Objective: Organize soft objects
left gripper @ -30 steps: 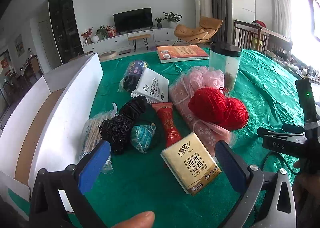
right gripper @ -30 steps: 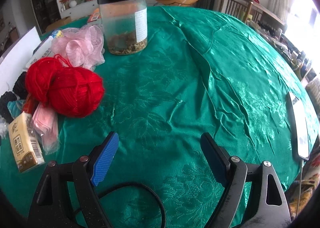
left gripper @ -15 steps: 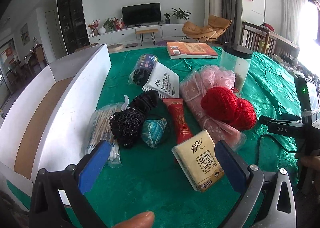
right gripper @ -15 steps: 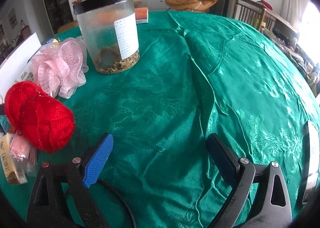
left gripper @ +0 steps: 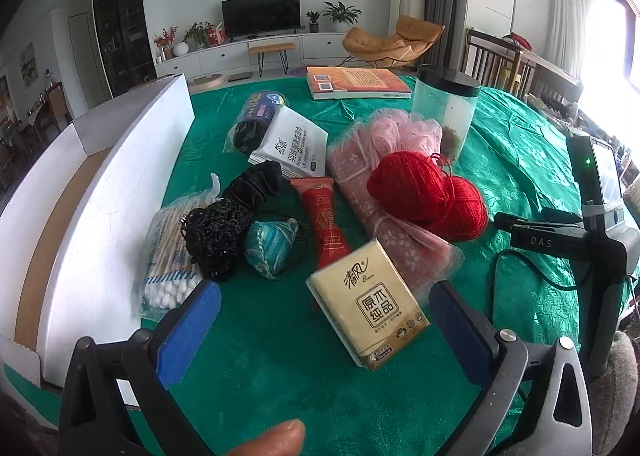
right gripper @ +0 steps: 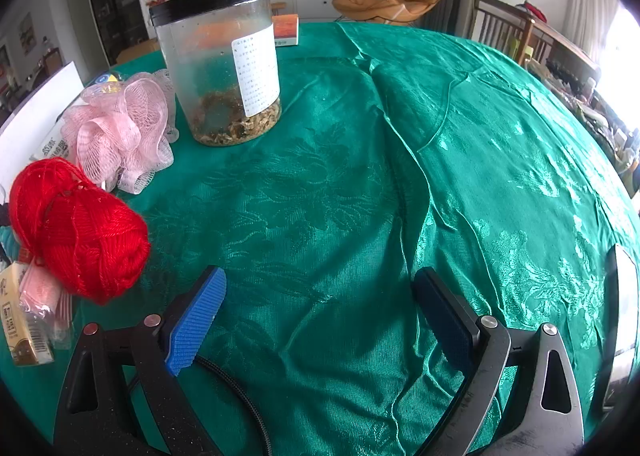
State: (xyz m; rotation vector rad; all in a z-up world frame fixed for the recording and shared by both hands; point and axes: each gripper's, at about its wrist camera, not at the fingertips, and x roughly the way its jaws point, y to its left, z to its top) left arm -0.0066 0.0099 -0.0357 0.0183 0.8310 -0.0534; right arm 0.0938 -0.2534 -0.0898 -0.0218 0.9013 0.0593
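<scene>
red yarn point(left gripper: 426, 192) lies on a green tablecloth point(right gripper: 360, 176) in a living room, both tongs point(left gripper: 324, 320) point(right gripper: 320, 308) wide apart.

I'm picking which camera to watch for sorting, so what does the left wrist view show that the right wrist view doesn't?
Only the left wrist view shows the white cardboard box, the cotton swab bag, the black mesh bundle, the teal pouch and the red tube. Only the right wrist view shows the jar's white label and the bare cloth beyond the open right tongs. Both show the red yarn, pink mesh puff, jar and tissue pack.
</scene>
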